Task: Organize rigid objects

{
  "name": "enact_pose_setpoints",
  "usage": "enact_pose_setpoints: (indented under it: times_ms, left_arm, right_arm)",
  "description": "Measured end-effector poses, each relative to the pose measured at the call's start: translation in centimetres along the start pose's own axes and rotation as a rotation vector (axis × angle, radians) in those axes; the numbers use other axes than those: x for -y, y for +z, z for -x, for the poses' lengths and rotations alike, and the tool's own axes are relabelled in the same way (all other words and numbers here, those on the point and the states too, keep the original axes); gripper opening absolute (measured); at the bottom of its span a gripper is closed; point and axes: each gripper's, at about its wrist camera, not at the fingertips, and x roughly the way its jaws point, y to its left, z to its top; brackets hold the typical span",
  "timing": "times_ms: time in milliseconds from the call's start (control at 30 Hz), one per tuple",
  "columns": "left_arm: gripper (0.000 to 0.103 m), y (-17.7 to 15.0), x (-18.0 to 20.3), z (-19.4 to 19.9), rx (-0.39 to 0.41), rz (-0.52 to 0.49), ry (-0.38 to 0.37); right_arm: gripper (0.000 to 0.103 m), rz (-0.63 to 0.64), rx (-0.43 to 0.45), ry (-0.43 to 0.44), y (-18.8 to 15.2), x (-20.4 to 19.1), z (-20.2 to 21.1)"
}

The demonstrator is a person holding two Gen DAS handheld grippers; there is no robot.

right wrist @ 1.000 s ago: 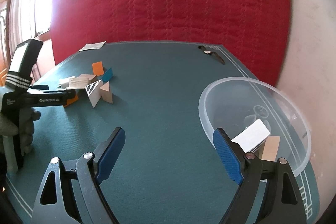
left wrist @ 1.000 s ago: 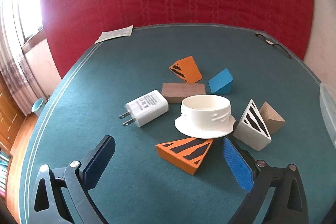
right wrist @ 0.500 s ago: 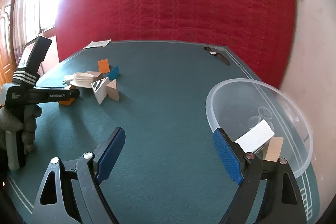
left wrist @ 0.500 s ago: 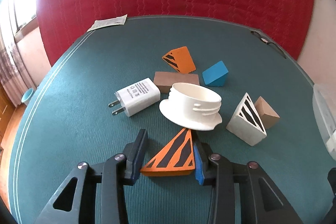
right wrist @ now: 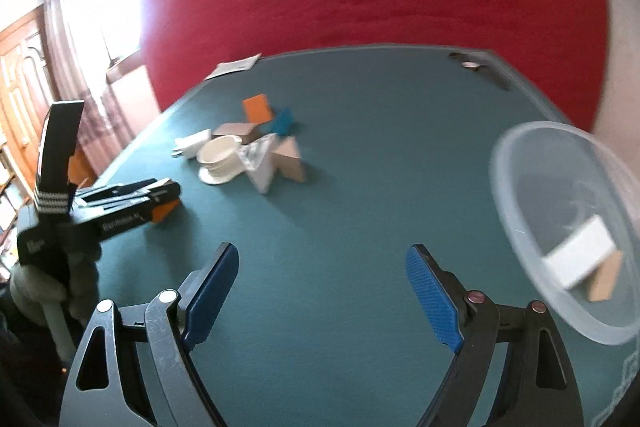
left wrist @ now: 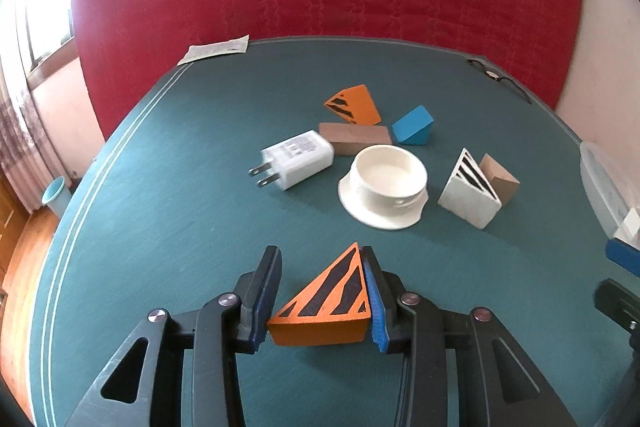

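My left gripper [left wrist: 320, 279] is shut on an orange wedge with black stripes [left wrist: 324, 307], held between both blue pads above the green table. Beyond it lie a white plug adapter [left wrist: 298, 159], a white ring-shaped cap [left wrist: 386, 185], a brown block [left wrist: 355, 137], a second orange striped wedge [left wrist: 354, 105], a blue wedge [left wrist: 414, 126], a white striped wedge [left wrist: 470, 187] and a tan wedge [left wrist: 500, 179]. My right gripper [right wrist: 322, 287] is open over bare felt, nothing between its fingers. The left gripper with the orange wedge [right wrist: 166, 213] shows at the left of the right wrist view.
A clear plastic bowl [right wrist: 516, 211] stands at the table's right edge with a white block [right wrist: 580, 257] and a tan block [right wrist: 606, 279] inside. A paper slip [left wrist: 216, 49] lies at the far left edge and a dark object [left wrist: 500, 79] at the far right corner. A gloved hand [right wrist: 52, 283] holds the left gripper.
My left gripper shut on the near orange striped wedge and carried it away from the pile, toward the camera. My right gripper swung left, so the bowl slid to the right of its view.
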Motion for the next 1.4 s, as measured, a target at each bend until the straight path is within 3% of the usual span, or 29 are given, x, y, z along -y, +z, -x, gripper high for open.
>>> enact_pose_setpoints:
  times_ms: [167, 333, 433, 667, 900, 1167, 1400]
  left_arm:
    - [0.041, -0.5, -0.9, 0.6, 0.007, 0.006, 0.01]
    - [0.041, -0.9, -1.3, 1.3, 0.013, 0.009, -0.001]
    - [0.041, -0.9, -1.4, 1.4, 0.016, 0.006, -0.006]
    - [0.041, -1.0, -1.4, 1.6, 0.014, 0.003, -0.023]
    - [0.041, -0.9, -1.5, 1.9, 0.02, 0.011, -0.033]
    - [0.041, -0.8, -1.2, 1.5, 0.014, 0.008, -0.031]
    - [0.041, -1.0, -1.1, 1.4, 0.012, 0.005, -0.032]
  right_arm:
    - [0.085, 0.044, -0.021, 0.049, 1.5, -2.7, -2.3]
    - [0.063, 0.009, -0.104, 0.113, 2.8, -3.9, -5.9]
    - [0.061, -0.01, -0.144, 0.131, 3.4, -4.4, -7.8]
    - [0.058, 0.016, -0.14, 0.108, 5.5, -5.8, -10.2]
    - [0.053, 0.044, -0.117, 0.022, 6.1, -6.7, -12.4]
    - [0.032, 0.038, -0.111, -0.009, 6.8, -6.4, -13.0]
    - [0.031, 0.077, -0.118, -0.012, 6.2, -6.4, -12.2]
